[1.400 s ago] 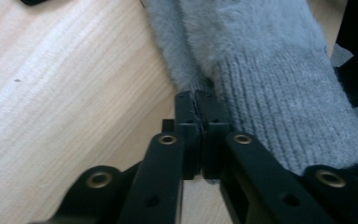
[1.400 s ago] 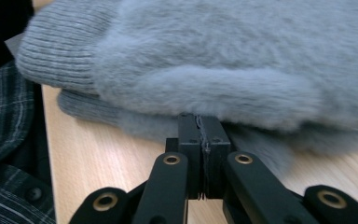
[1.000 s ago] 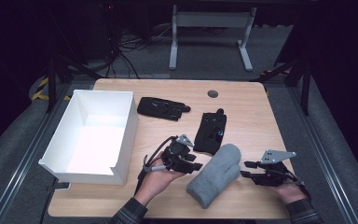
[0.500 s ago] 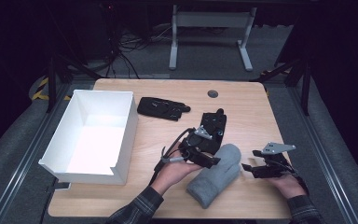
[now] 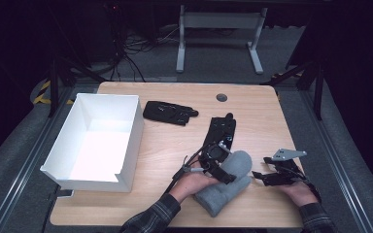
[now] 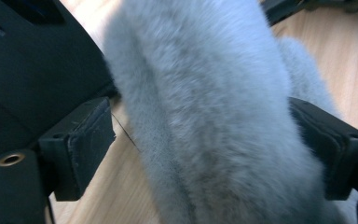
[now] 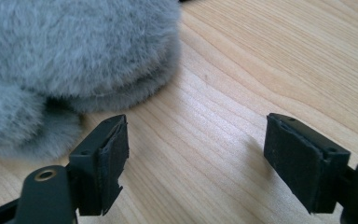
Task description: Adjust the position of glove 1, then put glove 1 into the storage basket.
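Note:
A grey fuzzy mitten (image 5: 230, 187) lies on the wooden table (image 5: 165, 145) near its front edge. My left gripper (image 5: 225, 171) reaches over the mitten from the left. Its jaws have just been opening, and in the left gripper view the mitten (image 6: 214, 107) sits between them. One pad (image 6: 81, 144) stands clear of the fur and the other pad (image 6: 324, 144) is against it. My right gripper (image 5: 261, 177) rests low to the right of the mitten. Its jaws have just been opening too, with bare wood between its pads (image 7: 112, 158). The mitten (image 7: 74, 56) lies just ahead of them on the left.
A white open box (image 5: 94, 141) stands at the left of the table. One black glove (image 5: 170, 111) lies behind the middle, and a second black glove (image 5: 221, 128) lies just beyond the mitten. A round grommet (image 5: 221, 97) sits near the far edge.
My left hand has moved right, from beside the mitten onto it, and its jaws have spread around the fur. The right gripper's jaws have widened while the hand stayed put.

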